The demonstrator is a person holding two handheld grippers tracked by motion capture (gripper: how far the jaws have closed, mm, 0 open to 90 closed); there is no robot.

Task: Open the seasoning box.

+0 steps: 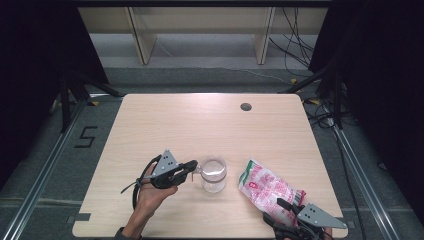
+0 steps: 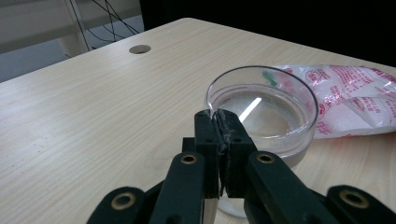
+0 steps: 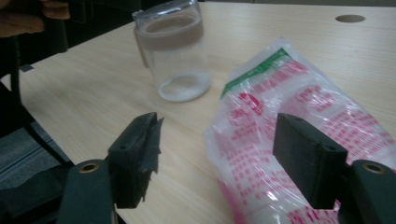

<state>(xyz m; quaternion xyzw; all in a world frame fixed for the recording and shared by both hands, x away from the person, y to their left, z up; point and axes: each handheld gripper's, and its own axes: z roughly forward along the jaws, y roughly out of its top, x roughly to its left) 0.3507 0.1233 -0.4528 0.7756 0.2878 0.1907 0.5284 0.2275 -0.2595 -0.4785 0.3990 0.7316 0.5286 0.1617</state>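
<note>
1. Standing upright near the middle of the pale wooden desk point(image 1: 200, 125) is a clear glass jar point(image 1: 214, 174), open at the top, with a thin layer of white powder on its bottom.
2. The left hand-held gripper point(image 1: 192, 167) comes in level from the left of the jar, held in the person's left hand point(image 1: 152, 192); its grey three-cornered plate sits on top and a black cable loops behind it.
3. In the left gripper view this gripper's black jaws are pressed together on the near rim of the jar point(image 2: 261, 109), pinching the glass wall between the pads.
4. A crinkled clear plastic bag with red print and a green strip at its far end point(image 1: 267, 190) lies flat on the desk, to the right of the jar and apart from it; it holds something white.
5. The right hand-held gripper point(image 1: 280, 212) sits at the near right edge of the desk, over the near end of the bag.
6. In the right gripper view its jaws stand apart, one on either side of the bag's near end point(image 3: 280, 140): the right jaw is over the bag, the left jaw over bare desk just beside it. The pads do not press on the plastic.
7. A small round hole point(image 1: 245, 106) sits in the desk's far part, well away from both things.
</note>
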